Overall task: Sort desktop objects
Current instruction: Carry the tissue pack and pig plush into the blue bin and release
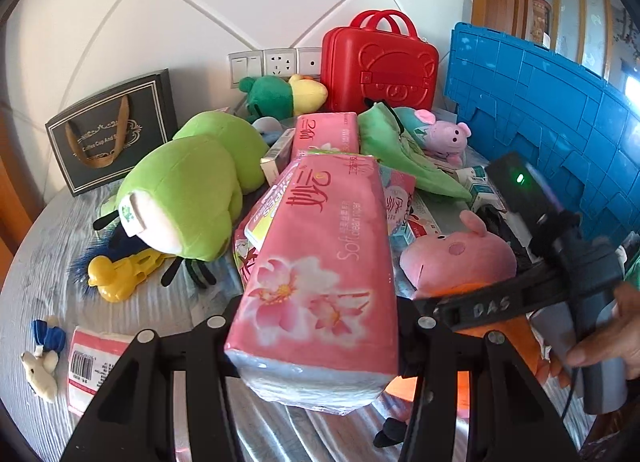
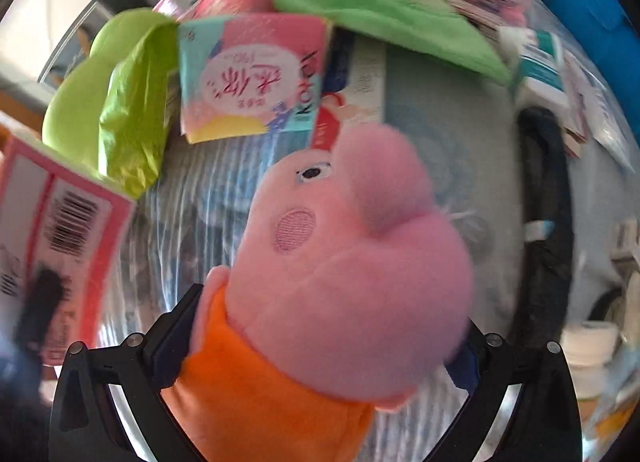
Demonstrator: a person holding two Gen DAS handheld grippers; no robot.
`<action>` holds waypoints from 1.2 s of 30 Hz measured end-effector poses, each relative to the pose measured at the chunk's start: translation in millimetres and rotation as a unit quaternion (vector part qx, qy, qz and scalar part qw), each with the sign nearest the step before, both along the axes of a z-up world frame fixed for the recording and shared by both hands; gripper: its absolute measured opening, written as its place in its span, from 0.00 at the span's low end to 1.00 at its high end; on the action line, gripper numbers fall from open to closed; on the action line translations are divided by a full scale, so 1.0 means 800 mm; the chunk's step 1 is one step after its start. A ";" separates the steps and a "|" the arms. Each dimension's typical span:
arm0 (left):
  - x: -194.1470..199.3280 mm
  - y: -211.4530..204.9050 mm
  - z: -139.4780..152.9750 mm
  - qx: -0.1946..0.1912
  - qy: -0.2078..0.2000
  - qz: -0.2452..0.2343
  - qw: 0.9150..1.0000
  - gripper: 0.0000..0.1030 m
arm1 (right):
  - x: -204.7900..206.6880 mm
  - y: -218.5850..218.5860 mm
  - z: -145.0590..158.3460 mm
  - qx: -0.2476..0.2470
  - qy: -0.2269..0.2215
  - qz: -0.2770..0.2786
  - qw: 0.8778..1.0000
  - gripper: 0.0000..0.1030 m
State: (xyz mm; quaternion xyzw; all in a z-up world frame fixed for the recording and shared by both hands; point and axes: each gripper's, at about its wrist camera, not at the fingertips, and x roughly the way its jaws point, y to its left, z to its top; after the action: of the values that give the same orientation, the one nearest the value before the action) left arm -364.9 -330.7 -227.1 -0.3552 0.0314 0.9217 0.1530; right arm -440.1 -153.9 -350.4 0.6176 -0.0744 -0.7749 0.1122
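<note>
The left claw (image 1: 316, 326) is clamped on a pink tissue pack (image 1: 320, 262), held above the cluttered desk (image 1: 36, 246). The right claw (image 2: 320, 322) stands spread wide around a pink pig plush (image 2: 352, 262) lying on the desk, pads apparently not pressing. The likely next move: close on the toy, then lift it towards its group.

Pink flower-printed tissue pack (image 1: 316, 274), pink pig plush (image 2: 352, 262) in orange, red case (image 1: 380, 70)
</note>
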 end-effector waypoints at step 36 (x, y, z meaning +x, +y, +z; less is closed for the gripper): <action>0.089 0.380 0.337 0.056 0.243 -0.214 0.945 0.47 | 0.274 0.339 0.511 0.112 0.505 -0.072 0.853 0.71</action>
State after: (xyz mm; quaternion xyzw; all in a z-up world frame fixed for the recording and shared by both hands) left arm -294.0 -26.5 42.2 -0.0961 0.0913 0.9259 0.3536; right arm -220.8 117.7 58.1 0.1431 0.0357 -0.9890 0.0082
